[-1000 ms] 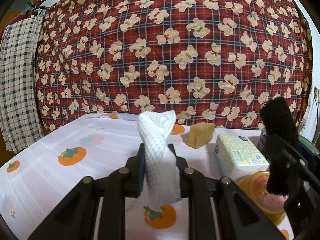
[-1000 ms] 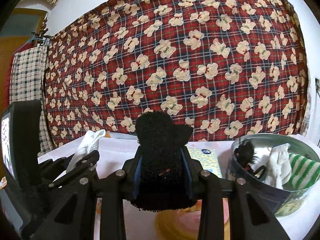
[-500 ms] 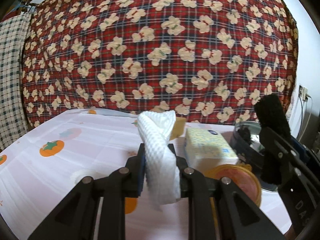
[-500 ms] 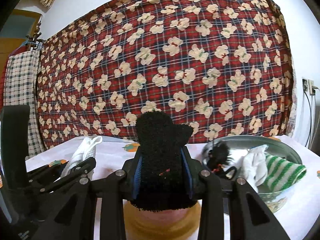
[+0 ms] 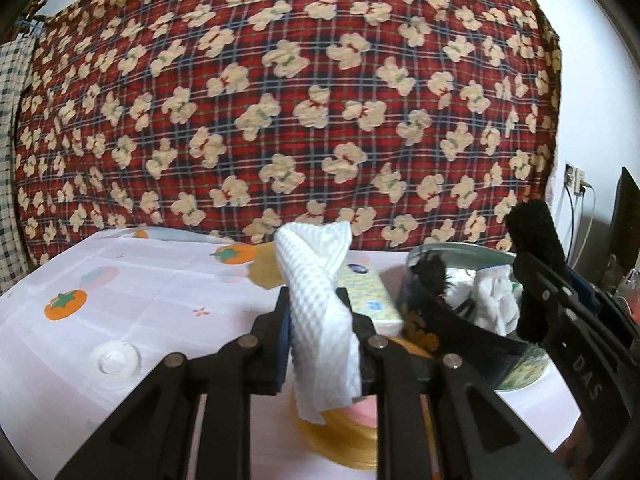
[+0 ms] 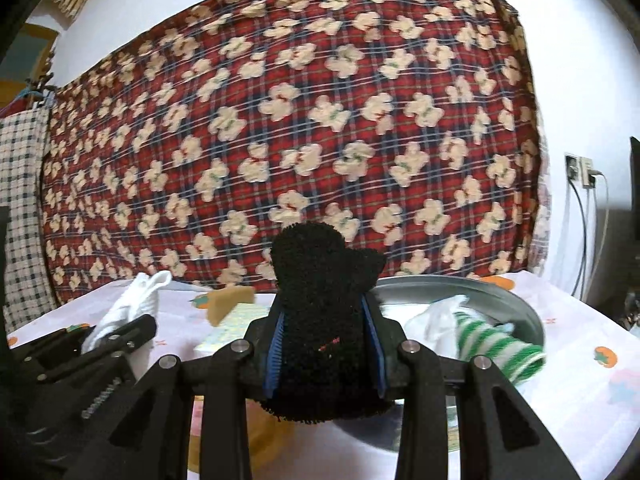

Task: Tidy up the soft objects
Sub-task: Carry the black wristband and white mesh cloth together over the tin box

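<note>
Both views have swung toward the round tin (image 5: pixel 460 320) since a second ago: it now fills the right half of the left wrist view, where before only its edge showed behind the tissue box.

Item 1. White cloth (image 5: pixel 320 312), waffle-textured, clamped upright between the closed fingers of the left gripper (image 5: pixel 320 344); its top folds over above the fingertips, its lower end hangs loose beneath them. Position: left of the tin, raised above the table.

Item 2. Black fuzzy cloth (image 6: pixel 324 332), pinched fast in the right gripper (image 6: pixel 326 344), blue pads pressing both sides. Position: at the tin's near-left rim (image 6: pixel 500 292), raised above it. Same cloth seen in the left view (image 5: pixel 534 256) over the tin's right side.

Item 3. Tin contents: green-and-white striped sock (image 6: pixel 496 340) lying against the right inner wall; crumpled white cloth (image 6: pixel 432 320) left of it; dark fuzzy piece (image 5: pixel 432 276) at the left inner rim.

Item 4. Tissue box (image 5: pixel 368 300), pale yellow patterned, just left of the tin.

Item 5. Yellow sponge (image 6: pixel 228 300), left of the tin and behind the tissue box.

Item 6. Amber round lid (image 5: pixel 344 436) (pink centre), before the tin, beneath the left gripper.

Item 7. Clear small disc (image 5: pixel 116 360), well left of the tin on the persimmon-print tablecloth (image 5: pixel 120 304).

Item 8. Red plaid bear-print blanket (image 5: pixel 300 100), hanging behind the tin.
</note>
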`<state>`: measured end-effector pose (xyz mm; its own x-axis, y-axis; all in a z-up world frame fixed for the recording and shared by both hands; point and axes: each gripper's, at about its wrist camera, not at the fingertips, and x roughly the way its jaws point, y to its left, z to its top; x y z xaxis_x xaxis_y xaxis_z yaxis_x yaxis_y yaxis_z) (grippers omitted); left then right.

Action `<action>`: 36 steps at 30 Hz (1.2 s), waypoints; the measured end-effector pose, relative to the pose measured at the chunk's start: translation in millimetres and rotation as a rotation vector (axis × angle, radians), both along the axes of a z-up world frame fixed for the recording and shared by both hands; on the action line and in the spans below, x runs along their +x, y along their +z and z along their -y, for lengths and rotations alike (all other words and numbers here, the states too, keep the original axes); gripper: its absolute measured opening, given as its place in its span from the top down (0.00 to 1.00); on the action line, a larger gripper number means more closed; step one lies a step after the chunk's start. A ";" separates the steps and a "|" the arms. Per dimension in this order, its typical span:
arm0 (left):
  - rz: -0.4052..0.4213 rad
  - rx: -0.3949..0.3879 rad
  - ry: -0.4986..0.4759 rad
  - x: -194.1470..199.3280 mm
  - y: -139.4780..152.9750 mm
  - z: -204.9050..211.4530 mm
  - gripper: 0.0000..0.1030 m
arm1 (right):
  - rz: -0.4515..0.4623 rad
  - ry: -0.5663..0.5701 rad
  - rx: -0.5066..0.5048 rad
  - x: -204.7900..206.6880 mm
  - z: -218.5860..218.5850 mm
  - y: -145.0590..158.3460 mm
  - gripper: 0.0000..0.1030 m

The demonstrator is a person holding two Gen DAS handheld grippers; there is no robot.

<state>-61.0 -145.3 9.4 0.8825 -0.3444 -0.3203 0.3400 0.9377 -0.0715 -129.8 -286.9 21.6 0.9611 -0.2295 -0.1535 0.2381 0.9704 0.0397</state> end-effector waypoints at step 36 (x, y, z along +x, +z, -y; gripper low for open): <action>-0.053 0.035 -0.198 9.0 7.0 149.7 0.82 | -0.058 -0.236 -0.044 23.7 135.2 5.6 0.63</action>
<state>-52.0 -294.9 16.4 0.7803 -0.4971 -0.3796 0.5142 0.8554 -0.0631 -106.1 -422.1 27.2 0.8700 -0.4544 -0.1915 0.4591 0.8881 -0.0219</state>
